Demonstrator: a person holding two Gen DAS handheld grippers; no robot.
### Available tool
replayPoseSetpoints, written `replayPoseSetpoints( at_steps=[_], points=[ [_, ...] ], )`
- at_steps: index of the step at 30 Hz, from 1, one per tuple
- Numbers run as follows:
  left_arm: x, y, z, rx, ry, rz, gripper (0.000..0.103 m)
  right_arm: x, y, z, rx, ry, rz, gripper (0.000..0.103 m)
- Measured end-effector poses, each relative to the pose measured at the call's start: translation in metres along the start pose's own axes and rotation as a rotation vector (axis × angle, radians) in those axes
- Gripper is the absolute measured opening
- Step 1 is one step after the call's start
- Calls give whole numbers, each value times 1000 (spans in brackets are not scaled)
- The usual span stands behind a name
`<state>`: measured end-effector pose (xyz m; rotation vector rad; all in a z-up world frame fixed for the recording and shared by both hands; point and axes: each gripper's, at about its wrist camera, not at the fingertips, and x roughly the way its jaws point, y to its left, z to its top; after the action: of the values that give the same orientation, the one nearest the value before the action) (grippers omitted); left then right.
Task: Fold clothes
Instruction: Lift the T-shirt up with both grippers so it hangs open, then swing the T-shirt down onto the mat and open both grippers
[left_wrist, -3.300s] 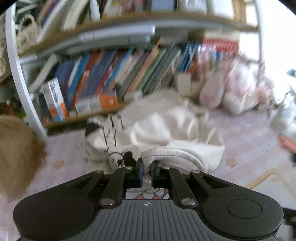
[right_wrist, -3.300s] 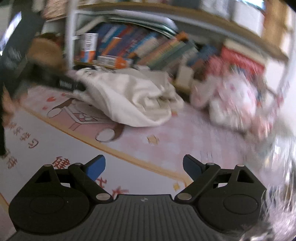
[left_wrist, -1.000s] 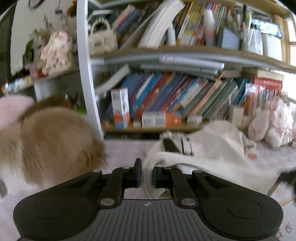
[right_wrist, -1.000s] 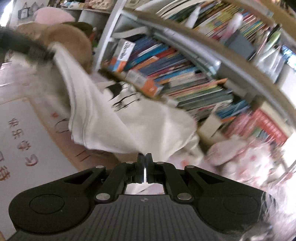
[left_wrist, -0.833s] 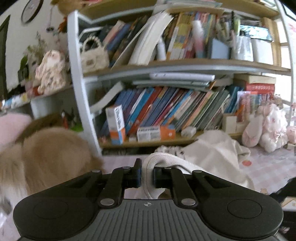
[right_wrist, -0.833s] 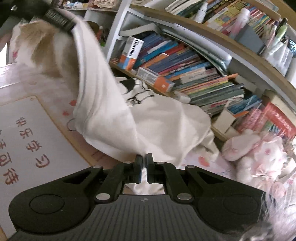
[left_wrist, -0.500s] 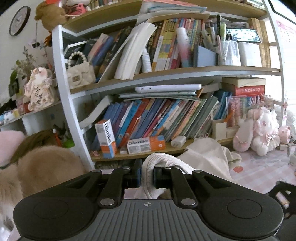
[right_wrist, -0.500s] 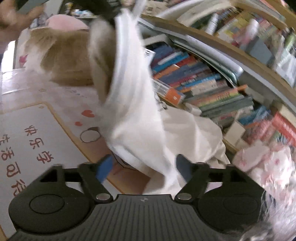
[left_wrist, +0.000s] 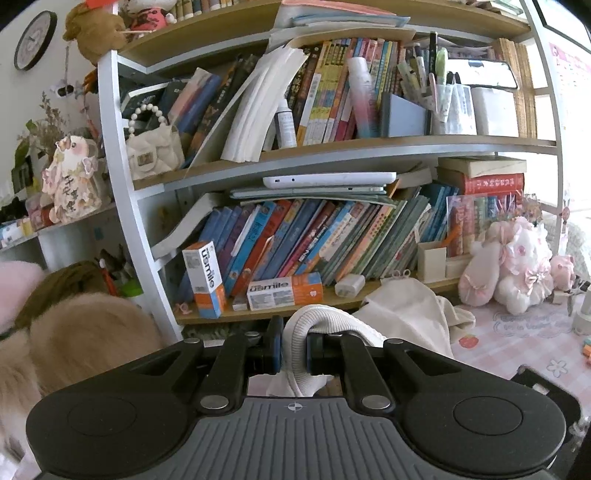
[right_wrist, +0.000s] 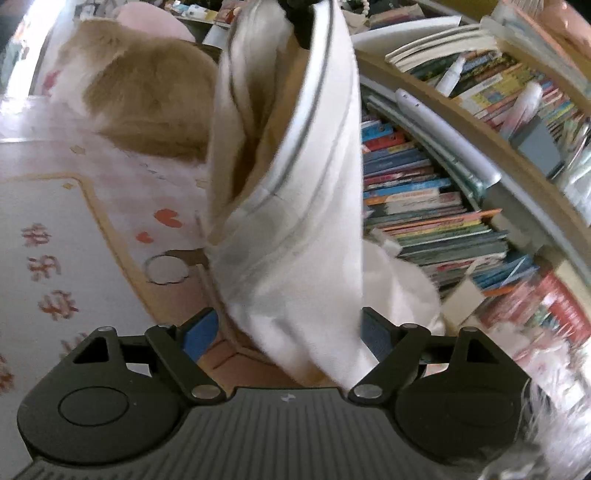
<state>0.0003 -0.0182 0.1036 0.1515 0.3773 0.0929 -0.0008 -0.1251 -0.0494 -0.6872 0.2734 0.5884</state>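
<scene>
My left gripper (left_wrist: 294, 345) is shut on the ribbed hem of a cream sweatshirt (left_wrist: 404, 314) and holds it up high; the rest of the cloth trails down to the right onto the mat. In the right wrist view the same sweatshirt (right_wrist: 295, 221) hangs in a long drape from the left gripper at the top of the frame. My right gripper (right_wrist: 284, 332) is open, its blue-padded fingers on either side of the hanging cloth's lower part without closing on it.
A packed bookshelf (left_wrist: 295, 236) stands close behind. A tan and white furry animal (left_wrist: 74, 332) sits at the left, also in the right wrist view (right_wrist: 140, 96). Pink plush toys (left_wrist: 517, 266) sit at the right. A pink printed floor mat (right_wrist: 55, 240) lies below.
My left gripper has lifted the sweatshirt from the mat to shelf height. My right gripper, shut on the cloth a second ago, has opened and let it go.
</scene>
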Motion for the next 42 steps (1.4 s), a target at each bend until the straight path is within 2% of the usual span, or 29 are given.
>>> replayPoseSetpoints(
  at_steps=[5,9,13,14,15,17,20,24,28,30,32,35,37,40,42],
  points=[
    [2,9,-4,-17,13,-4,11,-14,-24,-3,88,4,-40,82],
    [3,14,-6,-21,24,-21,11,-5,-26,4,26,5,-23,82],
    [0,20,-12,-31,36,-37,11,13,-26,16,-13,33,23,76],
    [-1,22,-14,-35,39,-40,11,16,-27,17,-9,45,31,61],
    [-2,24,-16,-39,42,-44,11,18,-28,18,5,67,44,34],
    [-4,29,-22,-41,55,-47,11,20,-32,17,47,110,74,4],
    [-6,41,-38,-64,101,-61,11,7,-42,16,118,125,87,3],
    [-11,53,-56,-90,133,-101,11,-33,-62,22,170,80,-17,3],
    [-36,50,-44,-57,-10,-111,11,-87,-87,51,206,-32,-154,2],
    [-59,53,-21,-49,-152,-95,10,-117,-100,77,200,-122,-221,2],
    [-86,66,11,-102,-295,-86,10,-153,-114,109,168,-239,-293,2],
    [-136,94,61,-212,-541,-107,10,-212,-125,160,44,-453,-428,2],
    [-167,113,89,-284,-694,-163,10,-250,-129,186,-18,-613,-510,2],
    [-198,130,115,-342,-848,-244,11,-303,-136,215,-58,-829,-581,2],
    [-206,131,124,-341,-894,-259,11,-323,-143,223,-60,-898,-582,3]
  ],
)
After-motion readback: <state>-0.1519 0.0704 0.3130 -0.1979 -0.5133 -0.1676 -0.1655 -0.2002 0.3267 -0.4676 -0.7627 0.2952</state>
